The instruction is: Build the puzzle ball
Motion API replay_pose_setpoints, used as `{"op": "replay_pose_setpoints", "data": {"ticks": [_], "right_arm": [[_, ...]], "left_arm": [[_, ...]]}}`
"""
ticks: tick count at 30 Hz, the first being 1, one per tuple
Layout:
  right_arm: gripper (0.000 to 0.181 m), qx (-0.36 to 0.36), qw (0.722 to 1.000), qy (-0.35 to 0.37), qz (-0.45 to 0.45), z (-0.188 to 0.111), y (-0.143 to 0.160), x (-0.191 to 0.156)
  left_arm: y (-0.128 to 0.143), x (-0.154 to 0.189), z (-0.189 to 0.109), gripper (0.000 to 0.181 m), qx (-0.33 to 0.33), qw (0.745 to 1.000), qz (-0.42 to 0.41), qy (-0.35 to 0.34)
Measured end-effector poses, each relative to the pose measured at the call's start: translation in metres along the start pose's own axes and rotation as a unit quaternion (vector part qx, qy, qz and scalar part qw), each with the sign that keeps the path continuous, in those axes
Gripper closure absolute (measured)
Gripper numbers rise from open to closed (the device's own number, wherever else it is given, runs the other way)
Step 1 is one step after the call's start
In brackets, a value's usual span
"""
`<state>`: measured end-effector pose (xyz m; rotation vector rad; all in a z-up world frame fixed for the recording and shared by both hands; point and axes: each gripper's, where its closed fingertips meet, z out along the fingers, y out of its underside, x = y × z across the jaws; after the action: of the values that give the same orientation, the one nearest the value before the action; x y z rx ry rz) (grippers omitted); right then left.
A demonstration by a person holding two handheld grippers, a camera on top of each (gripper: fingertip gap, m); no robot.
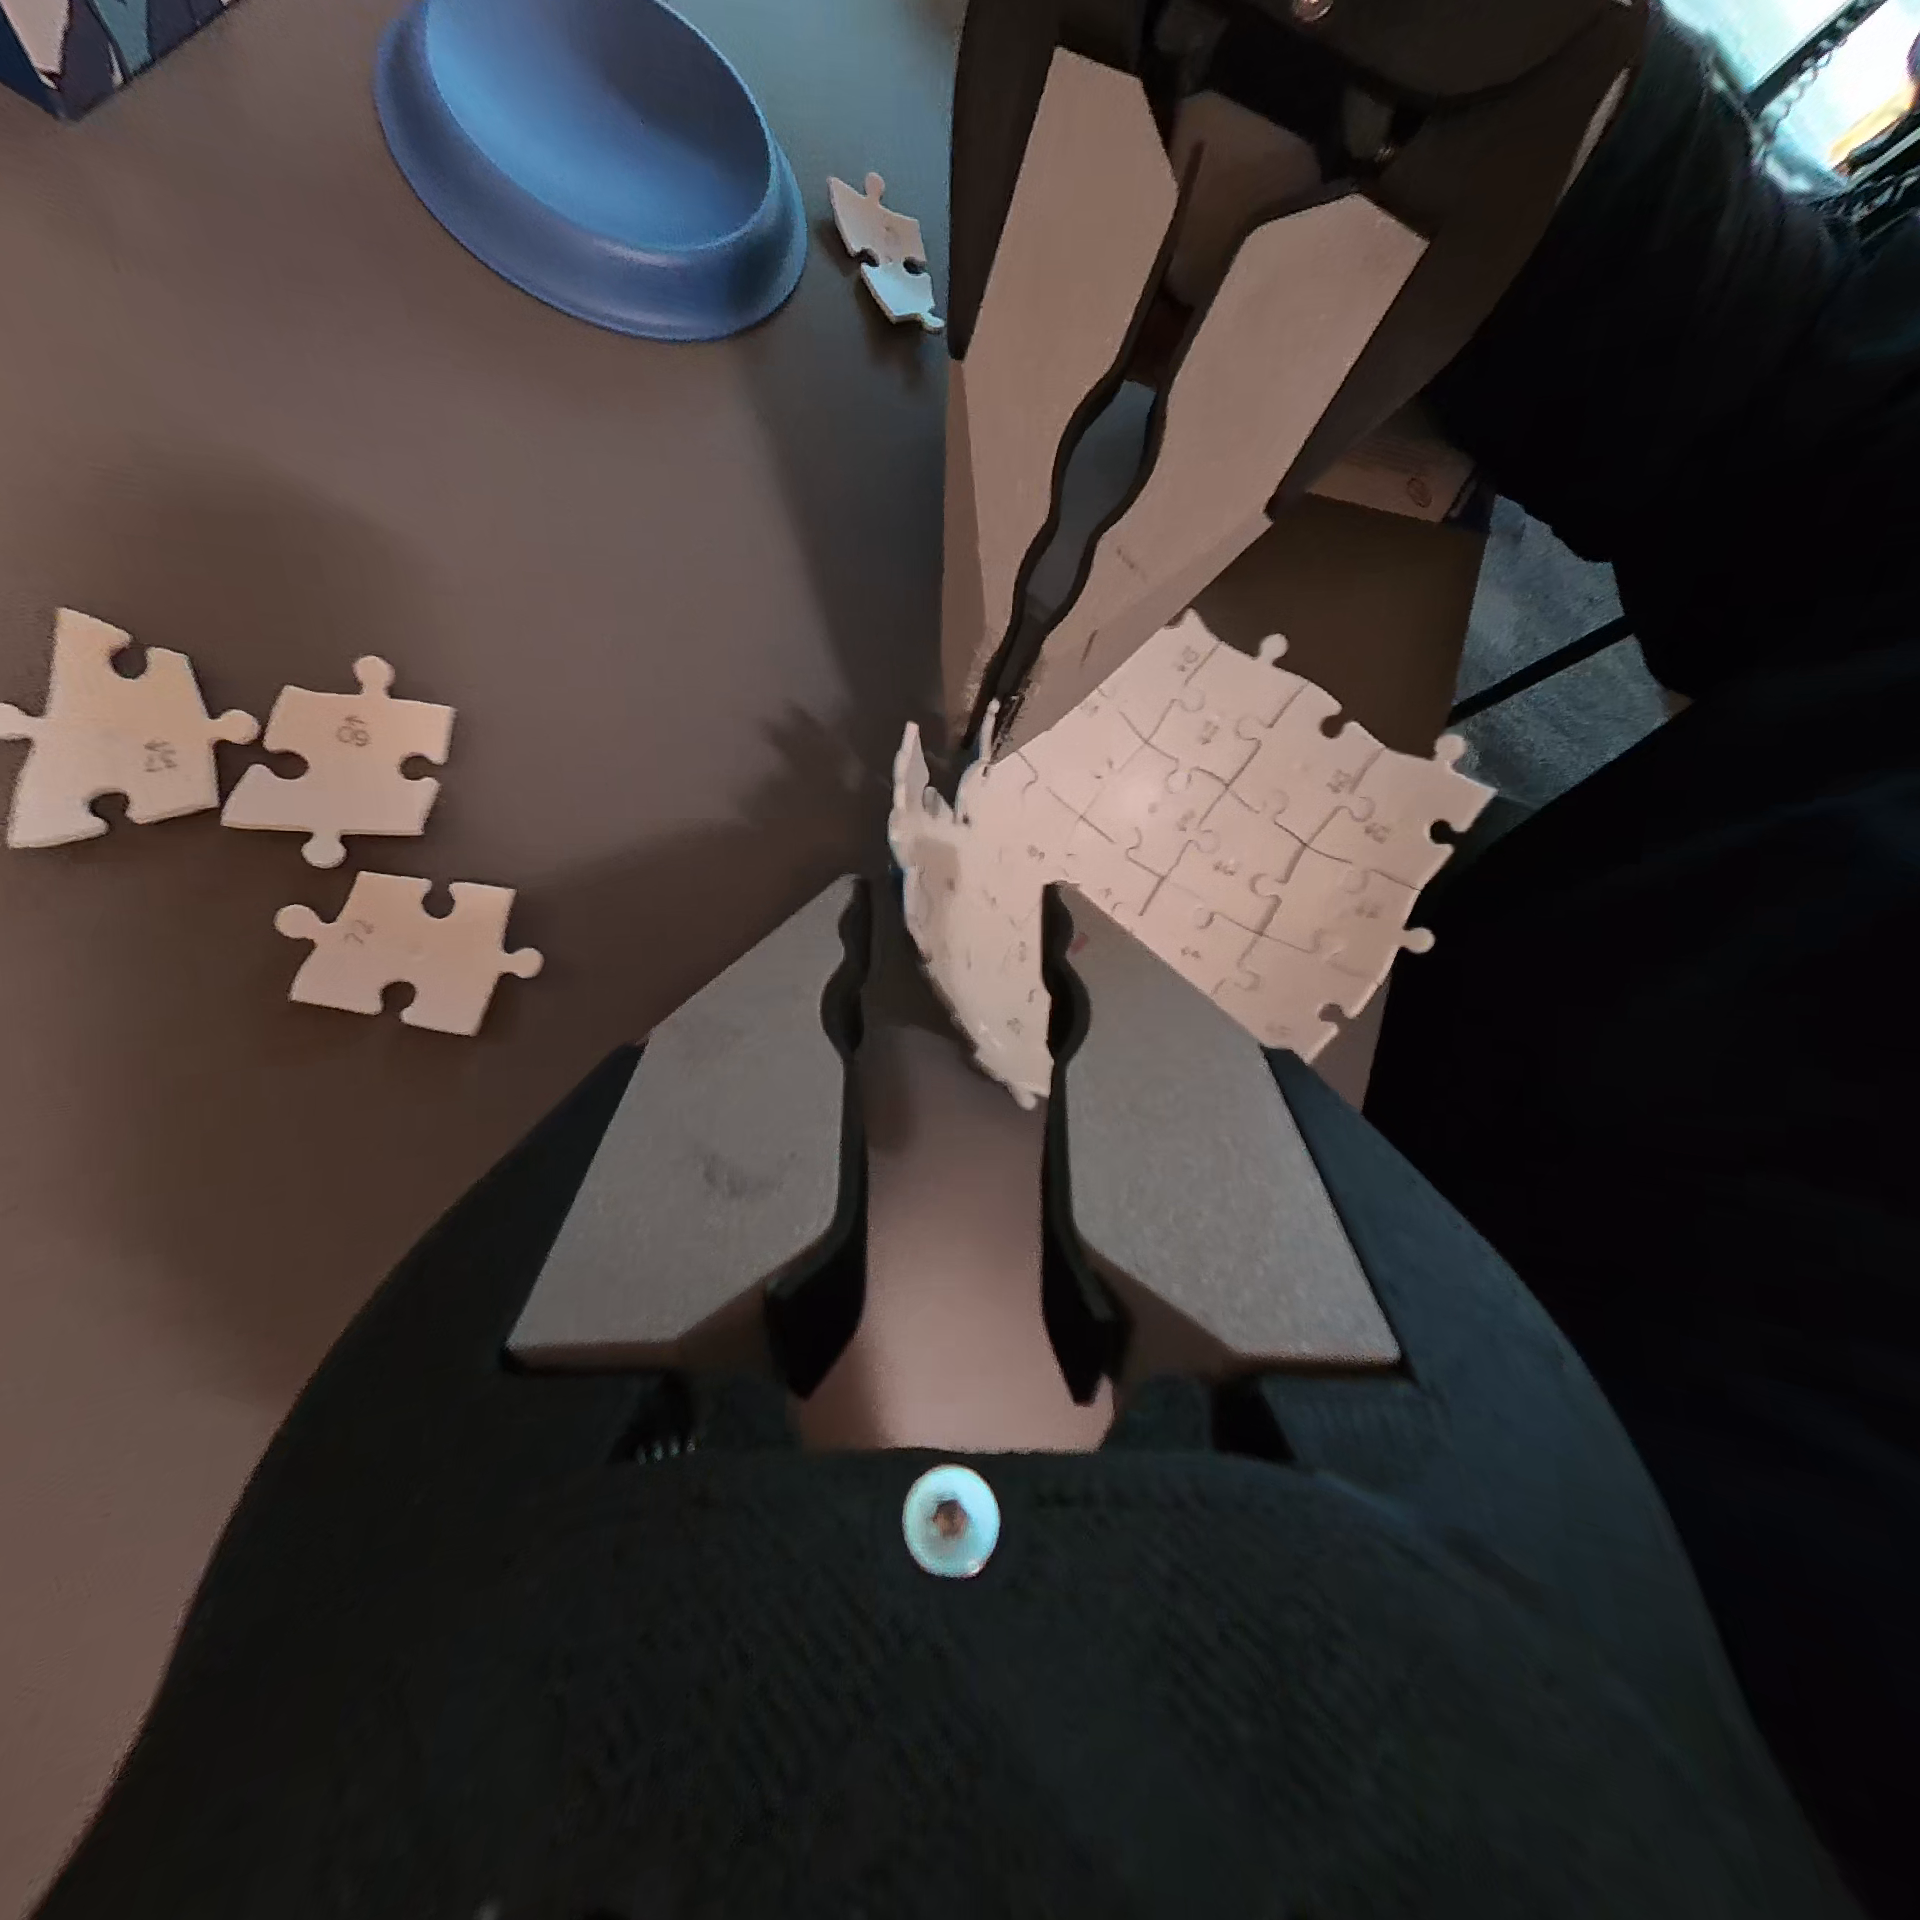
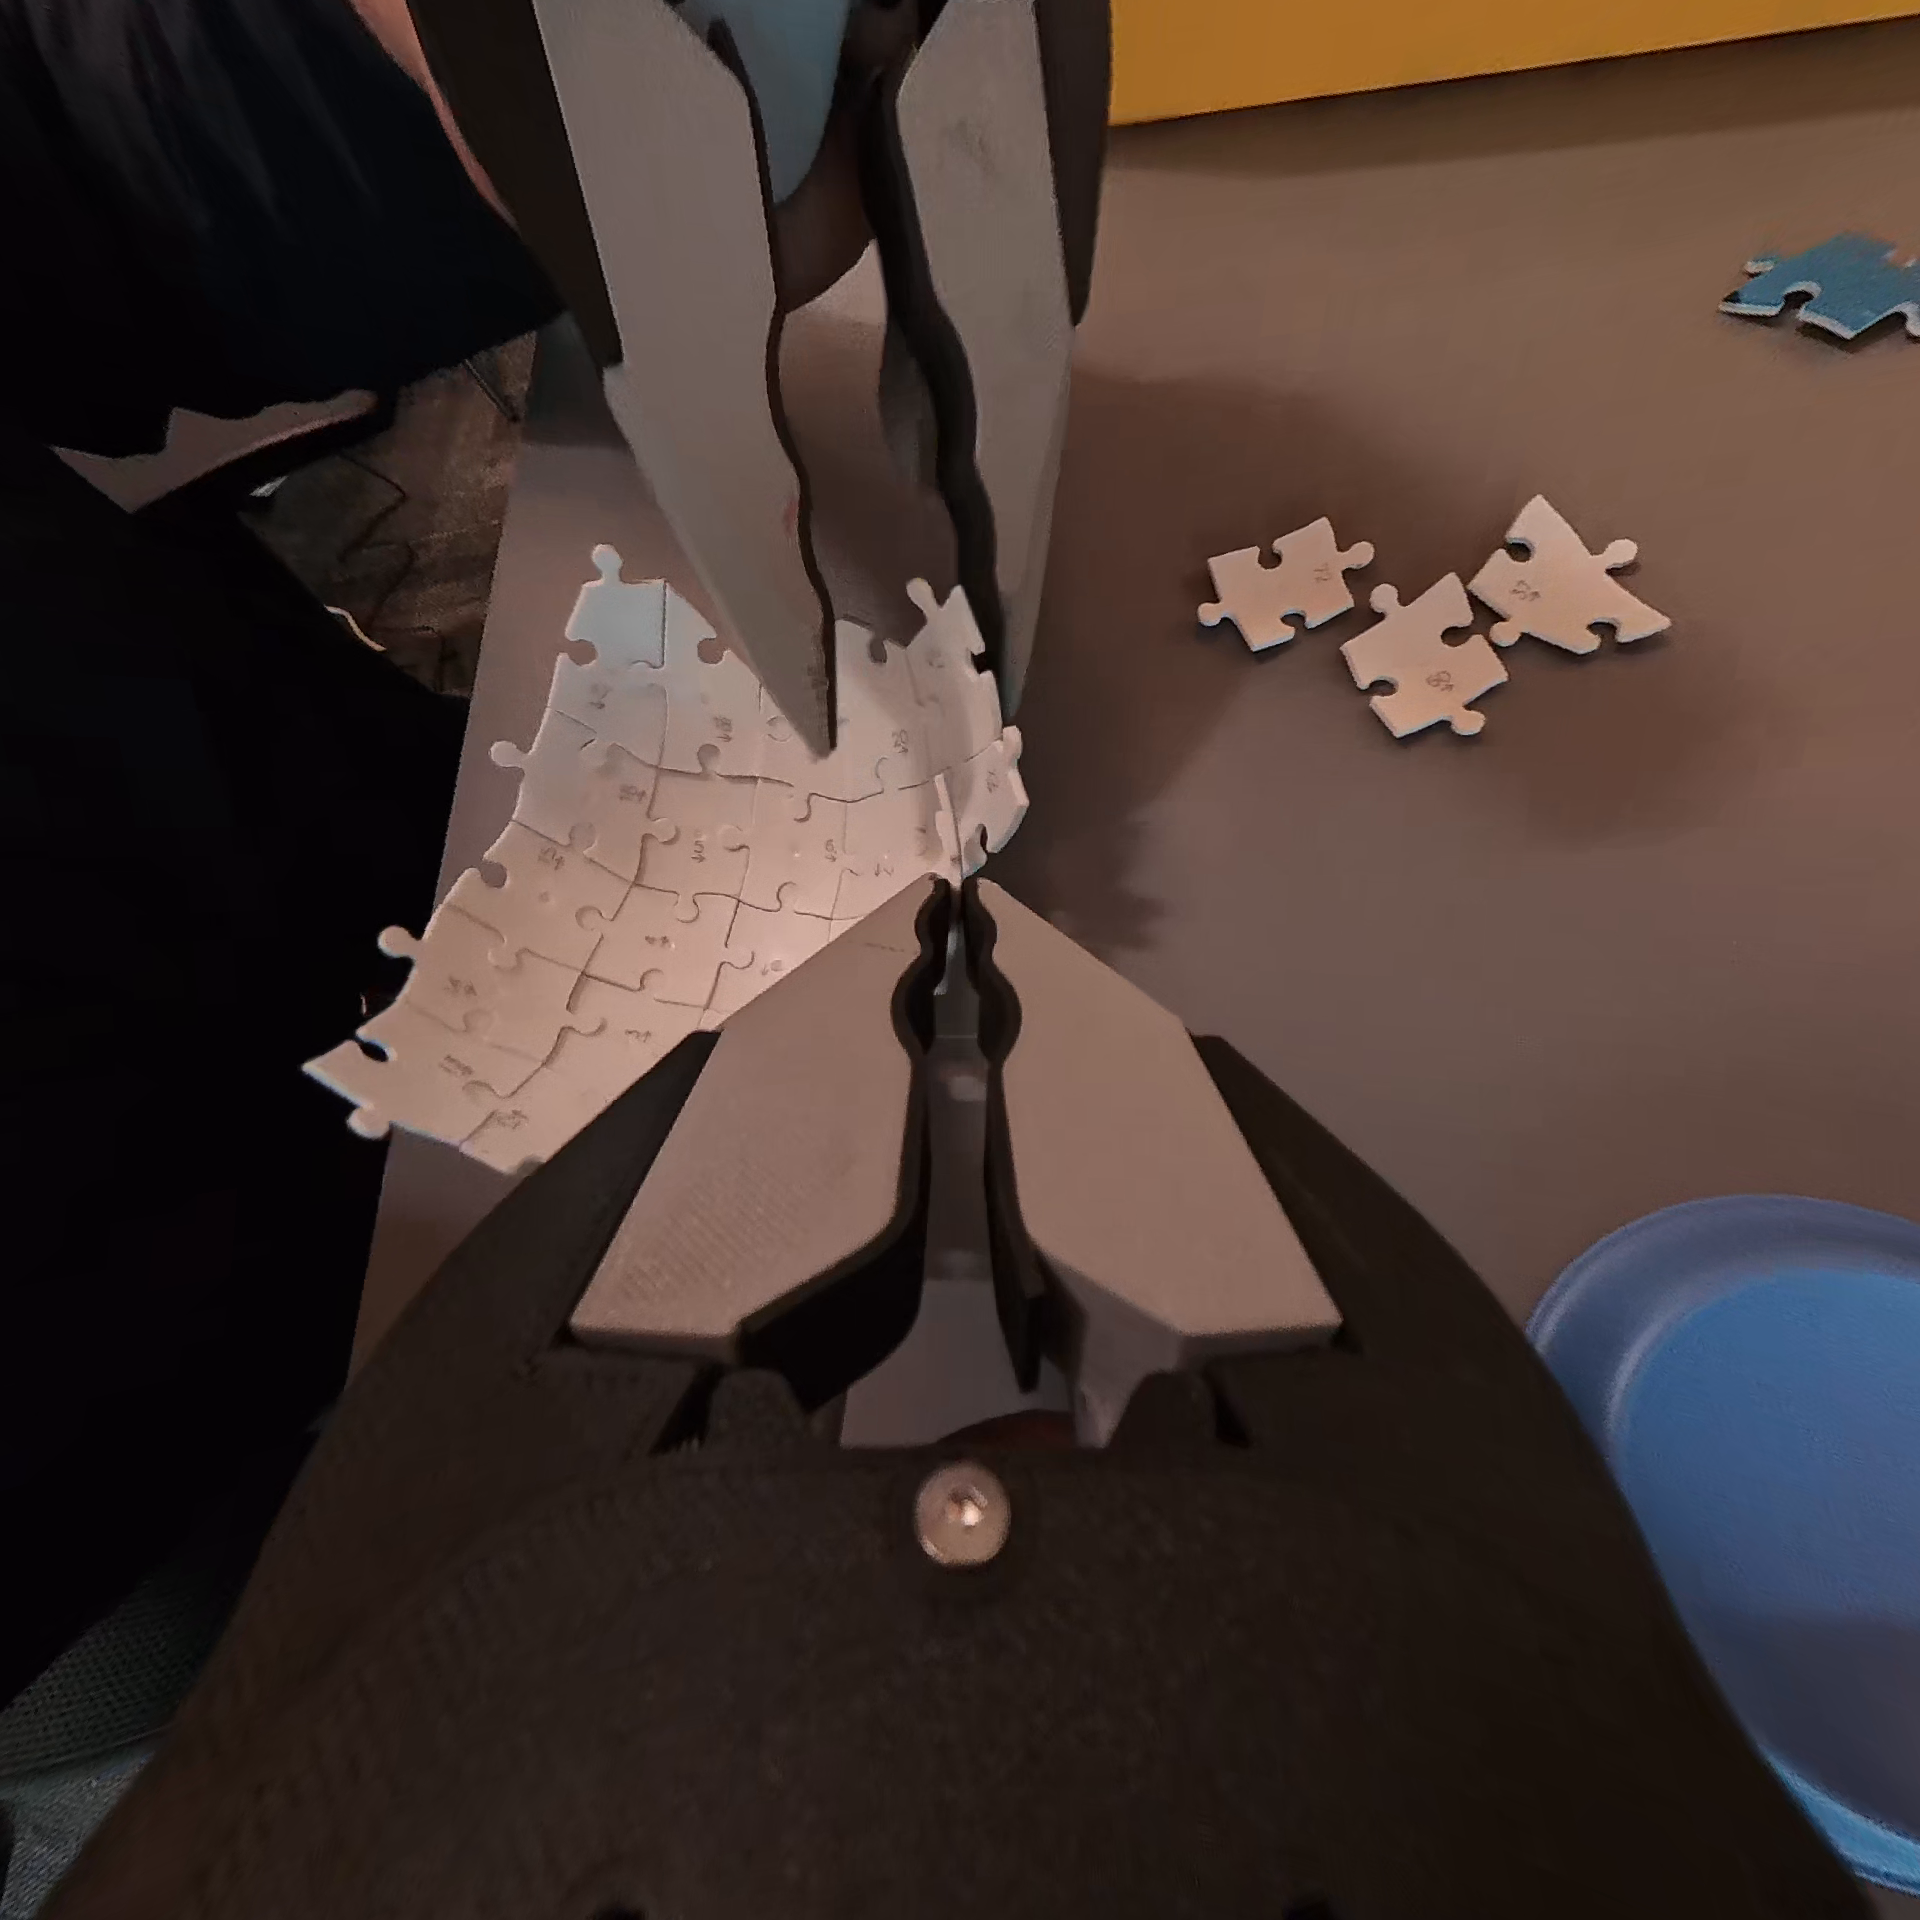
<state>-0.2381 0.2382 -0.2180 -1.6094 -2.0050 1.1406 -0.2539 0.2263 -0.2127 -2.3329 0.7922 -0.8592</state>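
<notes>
So, left wrist view: left gripper (image 1: 956,904) fingers parted, straddling the edge of the curved puzzle section (image 1: 1195,862) held above the desk (image 1: 571,520). Right gripper (image 1: 971,743) pinches that section from the far side. Three loose pieces (image 1: 343,758) lie left, blue bowl (image 1: 592,166) beyond. Right wrist view: right gripper (image 2: 954,883) fingers nearly closed, clamped on the section (image 2: 644,883) edge; left gripper (image 2: 914,717) fingers apart around it.

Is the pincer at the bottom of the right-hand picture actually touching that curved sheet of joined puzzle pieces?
Touching. In the right wrist view, the right gripper is closed on the edge of the curved puzzle sheet, with no gap showing at its tips.
</notes>
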Motion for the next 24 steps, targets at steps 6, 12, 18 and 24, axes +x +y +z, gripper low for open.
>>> {"op": "replay_pose_setpoints", "data": {"ticks": [6, 12, 18, 24], "right_arm": [[0.181, 0.001, 1.0, 0.0, 0.0, -0.001, 0.0, 0.0], [0.181, 0.001, 1.0, -0.001, 0.004, -0.002, 0.002, 0.0], [0.181, 0.011, 1.0, -0.012, 0.019, -0.005, 0.003, 0.0], [0.181, 0.013, 1.0, -0.014, 0.018, -0.004, 0.003, -0.002]], "left_arm": [[-0.009, -0.013, -0.004, 0.134, -0.055, 0.998, 0.021, 0.01], [-0.007, -0.001, 0.018, 0.136, -0.126, 0.989, 0.036, 0.063], [-0.009, 0.004, 0.021, 0.172, -0.125, 0.989, 0.049, 0.06], [-0.006, 0.005, 0.019, 0.174, -0.111, 0.992, 0.032, 0.052]]}}
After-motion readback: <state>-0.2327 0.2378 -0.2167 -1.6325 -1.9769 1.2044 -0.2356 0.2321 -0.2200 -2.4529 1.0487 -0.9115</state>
